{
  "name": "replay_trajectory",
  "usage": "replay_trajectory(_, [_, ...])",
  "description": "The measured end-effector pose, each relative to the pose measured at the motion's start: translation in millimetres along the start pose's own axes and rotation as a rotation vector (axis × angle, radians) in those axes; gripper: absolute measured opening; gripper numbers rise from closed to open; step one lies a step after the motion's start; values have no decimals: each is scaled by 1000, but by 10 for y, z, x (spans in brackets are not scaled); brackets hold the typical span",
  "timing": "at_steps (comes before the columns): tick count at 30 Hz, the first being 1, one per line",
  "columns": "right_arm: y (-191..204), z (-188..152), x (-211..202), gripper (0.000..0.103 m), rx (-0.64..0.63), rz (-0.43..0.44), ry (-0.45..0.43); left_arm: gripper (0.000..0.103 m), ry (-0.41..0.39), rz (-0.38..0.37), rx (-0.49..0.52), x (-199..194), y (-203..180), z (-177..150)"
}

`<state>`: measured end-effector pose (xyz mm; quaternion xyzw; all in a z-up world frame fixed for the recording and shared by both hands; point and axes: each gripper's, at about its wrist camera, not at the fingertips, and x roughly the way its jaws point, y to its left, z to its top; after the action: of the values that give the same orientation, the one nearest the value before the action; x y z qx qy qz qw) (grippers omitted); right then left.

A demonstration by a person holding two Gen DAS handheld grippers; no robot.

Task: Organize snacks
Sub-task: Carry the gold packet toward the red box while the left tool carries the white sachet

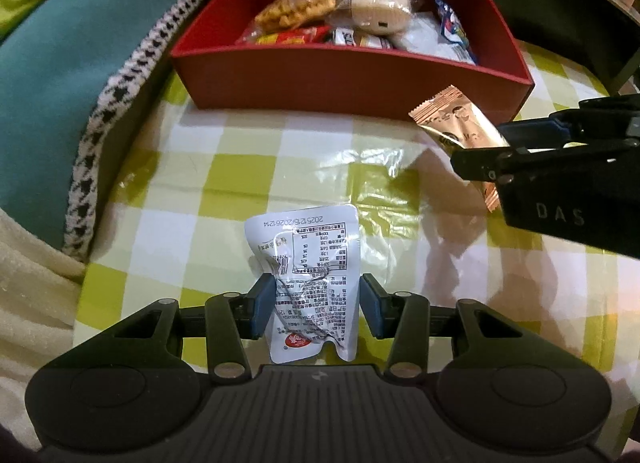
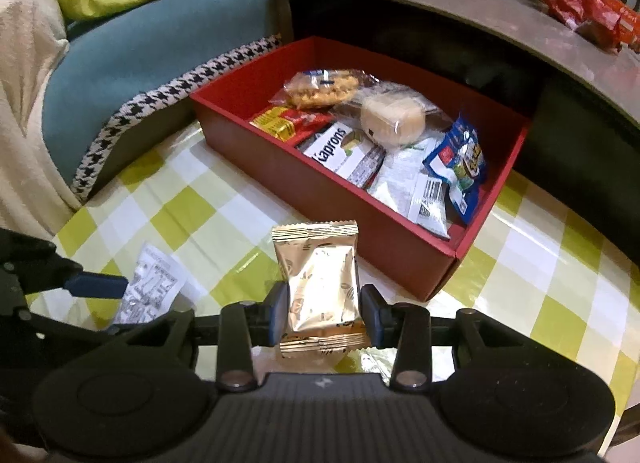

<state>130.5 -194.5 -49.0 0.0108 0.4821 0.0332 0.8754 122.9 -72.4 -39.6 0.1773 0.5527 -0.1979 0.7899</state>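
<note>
The left tool (image 1: 316, 305) clenches a white packet (image 1: 310, 275); the right tool (image 2: 323, 311) clenches a gold packet (image 2: 320, 287); both hang over the green-checked table (image 1: 224, 171), near a red box (image 1: 348, 79) of snacks; a teal sofa (image 2: 132, 47) lies beyond; the packet's print is too small to read.

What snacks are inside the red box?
The red cardboard box holds a clear-wrapped waffle cookie, a pale round bun, a yellow-red packet, a white Kaprons pack, white sachets and a blue pouch. Anything beneath them is hidden.
</note>
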Motion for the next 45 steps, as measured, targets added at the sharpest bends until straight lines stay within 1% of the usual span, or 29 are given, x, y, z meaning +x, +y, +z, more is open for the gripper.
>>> replay_trajectory(5, [15,0,-72,50,-2,4,-19,54,-33,19,21,-64,-65,36])
replay_trajectory(15, [7,24,-165,50,3,20,-41,54,-77,34,19,-136,-97,116])
replay_trajectory(25, [18,70,-280,50,6,36,-74,54,-138,63,-17,-228,-6,198])
replay_trajectory(32, [24,128,-363,50,10,49,-101,54,-164,61,-21,-261,-2,280])
replay_trajectory(45, [-104,217,-403,50,44,42,-125,54,-213,65,-40,-291,56,458])
